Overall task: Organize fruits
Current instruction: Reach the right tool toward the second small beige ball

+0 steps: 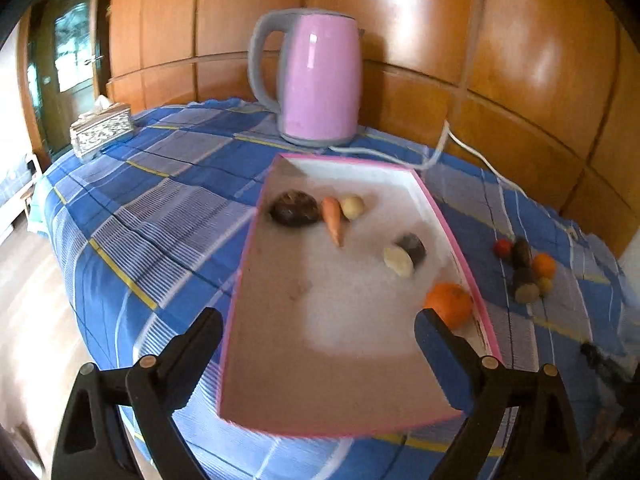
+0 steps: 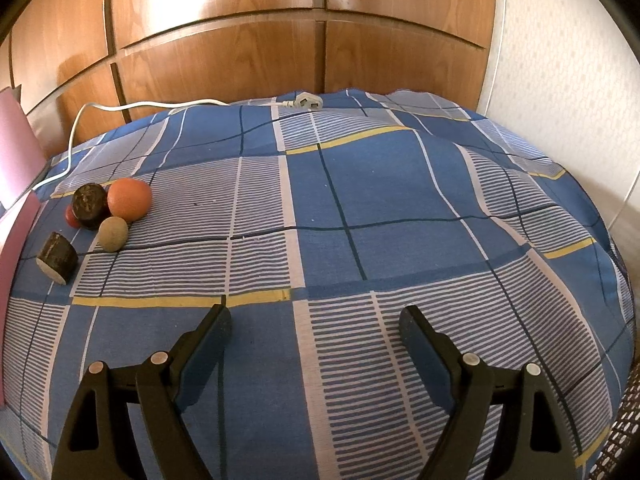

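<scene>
We hold the left gripper (image 1: 318, 330) wide open and empty above the near end of the pink tray (image 1: 452, 224), an orange (image 1: 449, 304) inside. Our right gripper (image 2: 315, 326) also gapes empty; loose fruits (image 2: 108, 210) cluster far left.

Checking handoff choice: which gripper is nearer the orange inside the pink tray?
Left. The left gripper hovers over the tray, its right finger beside the orange. The right gripper hangs over bare cloth.
</scene>
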Demonstrator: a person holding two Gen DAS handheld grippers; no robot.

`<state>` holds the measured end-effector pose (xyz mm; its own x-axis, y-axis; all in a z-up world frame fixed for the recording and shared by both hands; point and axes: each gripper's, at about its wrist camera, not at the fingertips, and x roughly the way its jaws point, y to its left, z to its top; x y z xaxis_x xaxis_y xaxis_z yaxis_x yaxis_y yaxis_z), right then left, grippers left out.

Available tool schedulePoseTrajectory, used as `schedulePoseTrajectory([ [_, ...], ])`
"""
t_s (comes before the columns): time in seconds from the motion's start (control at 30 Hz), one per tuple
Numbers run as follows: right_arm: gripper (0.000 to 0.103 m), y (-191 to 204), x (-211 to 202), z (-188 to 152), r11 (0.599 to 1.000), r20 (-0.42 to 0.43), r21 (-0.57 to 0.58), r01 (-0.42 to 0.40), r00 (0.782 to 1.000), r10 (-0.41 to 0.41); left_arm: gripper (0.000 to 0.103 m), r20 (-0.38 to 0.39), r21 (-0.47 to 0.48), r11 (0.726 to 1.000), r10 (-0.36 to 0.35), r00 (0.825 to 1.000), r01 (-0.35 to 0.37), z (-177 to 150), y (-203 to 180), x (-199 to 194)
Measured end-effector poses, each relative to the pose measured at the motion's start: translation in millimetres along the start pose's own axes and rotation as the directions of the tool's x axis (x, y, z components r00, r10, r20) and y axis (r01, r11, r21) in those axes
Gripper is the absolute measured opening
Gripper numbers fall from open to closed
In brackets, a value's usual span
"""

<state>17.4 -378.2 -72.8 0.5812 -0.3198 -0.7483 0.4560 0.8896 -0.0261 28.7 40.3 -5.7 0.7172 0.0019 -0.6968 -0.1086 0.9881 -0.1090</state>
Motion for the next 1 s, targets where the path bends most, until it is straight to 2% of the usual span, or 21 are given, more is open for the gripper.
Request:
schedulePoseTrajectory([
  [0.13, 0.087, 1, 0, 0, 1.0, -0.001, -0.001, 0.003, 1.0, -0.003, 0.099, -0.023, -0.042, 0.999, 0.022, 1.0, -0.023, 20, 10, 10],
  [0.23, 0.087, 1, 0, 0, 1.0, 0.0, 0.0, 0.004, 1.0, -0.004, 0.099, -0.028, -0.061, 0.998, 0.024, 0.999, -0.026, 16, 14, 10],
  [0.43, 0.087, 1, 0, 0, 1.0, 0.002, 0.0, 0.005, 1.0, -0.005, 0.101, -0.077, -0.002, 1.0, 0.014, 0.997, -0.014, 5, -2, 19],
  [0.6, 0.087, 1, -1, 0, 1.0, 0.0, 0.003, 0.0, 1.0, 0.0, 0.101, -0.032, 0.011, 1.0, 0.001, 0.999, 0.0, 6, -7, 7],
  [0.8, 0.087, 3, -1, 0, 1.0, -0.006, -0.001, 0.005, 1.0, -0.005, 0.101, -0.058, 0.017, 1.0, -0.017, 0.998, 0.018, -16, -7, 0],
  [1.0, 0.087, 4, 0, 8, 1.0, -0.066, -0.014, -0.016, 0.998, 0.015, 0.101, -0.068, 0.058, 0.998, -0.021, 0.997, 0.025, -27, -17, 1],
])
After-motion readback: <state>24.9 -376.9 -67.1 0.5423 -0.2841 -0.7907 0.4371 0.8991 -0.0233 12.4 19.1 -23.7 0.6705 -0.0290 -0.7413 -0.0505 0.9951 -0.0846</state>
